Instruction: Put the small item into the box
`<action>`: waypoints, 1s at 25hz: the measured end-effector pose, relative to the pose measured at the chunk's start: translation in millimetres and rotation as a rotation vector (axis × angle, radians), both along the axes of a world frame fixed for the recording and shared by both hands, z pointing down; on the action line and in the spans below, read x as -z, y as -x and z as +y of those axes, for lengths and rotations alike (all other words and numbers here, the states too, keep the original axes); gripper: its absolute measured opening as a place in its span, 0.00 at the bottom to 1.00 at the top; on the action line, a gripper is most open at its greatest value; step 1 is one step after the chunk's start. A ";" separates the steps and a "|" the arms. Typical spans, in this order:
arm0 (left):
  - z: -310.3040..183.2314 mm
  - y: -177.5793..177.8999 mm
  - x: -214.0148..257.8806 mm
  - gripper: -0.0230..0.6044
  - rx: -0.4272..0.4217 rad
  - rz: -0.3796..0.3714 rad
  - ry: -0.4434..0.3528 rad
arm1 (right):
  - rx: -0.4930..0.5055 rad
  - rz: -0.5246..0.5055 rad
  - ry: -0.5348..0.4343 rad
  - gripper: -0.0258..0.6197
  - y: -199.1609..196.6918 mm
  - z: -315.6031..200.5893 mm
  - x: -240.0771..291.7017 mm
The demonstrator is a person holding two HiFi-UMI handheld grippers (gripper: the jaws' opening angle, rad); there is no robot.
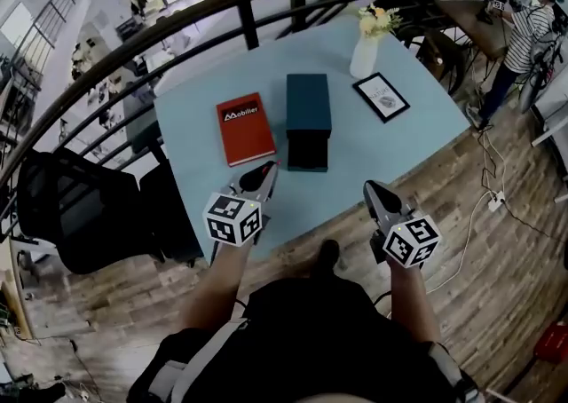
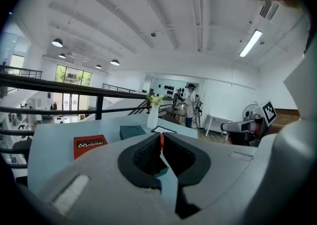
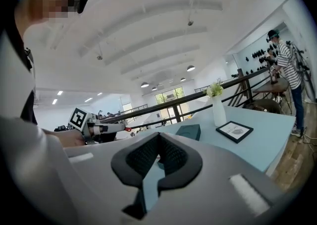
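Jaws of left gripper (image 1: 269, 169) pinch a small red item (image 2: 160, 140) above table (image 1: 382, 148) edge; right gripper (image 1: 371, 188) level alongside, closed.

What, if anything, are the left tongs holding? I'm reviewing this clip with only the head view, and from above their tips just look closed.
Observer: The left gripper view shows the left tongs pinching a small red item.
Operator: How deep does it sit in the grip?
Observer: At the very tips. In the right gripper view it shows as a red spot at the end of those tongs.
Operator: And the right tongs?
Observer: In their own view the right tongs are shut, pads together, with nothing between them.
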State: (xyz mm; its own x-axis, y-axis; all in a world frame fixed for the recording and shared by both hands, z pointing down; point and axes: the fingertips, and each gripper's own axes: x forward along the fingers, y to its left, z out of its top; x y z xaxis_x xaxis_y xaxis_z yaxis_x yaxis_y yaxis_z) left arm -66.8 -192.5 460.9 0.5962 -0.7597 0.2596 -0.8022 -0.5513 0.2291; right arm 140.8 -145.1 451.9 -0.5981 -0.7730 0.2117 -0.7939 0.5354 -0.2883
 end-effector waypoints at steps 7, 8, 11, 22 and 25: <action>-48.3 -15.0 9.1 0.06 0.077 0.006 -0.008 | 0.113 0.004 0.010 0.04 -2.5 -70.7 -1.7; -52.0 -13.9 10.9 0.06 0.083 0.005 -0.014 | 0.128 0.009 0.013 0.04 2.3 -76.0 -2.4; -61.3 -0.6 14.2 0.06 0.099 0.000 -0.025 | 0.165 0.015 0.018 0.04 22.7 -86.0 -1.4; -95.7 26.7 -4.8 0.06 0.039 0.073 -0.003 | 0.130 0.111 0.034 0.04 64.0 -110.5 -1.2; -105.4 20.8 -13.8 0.06 0.018 0.082 0.015 | 0.120 0.118 0.050 0.04 61.9 -116.4 -8.5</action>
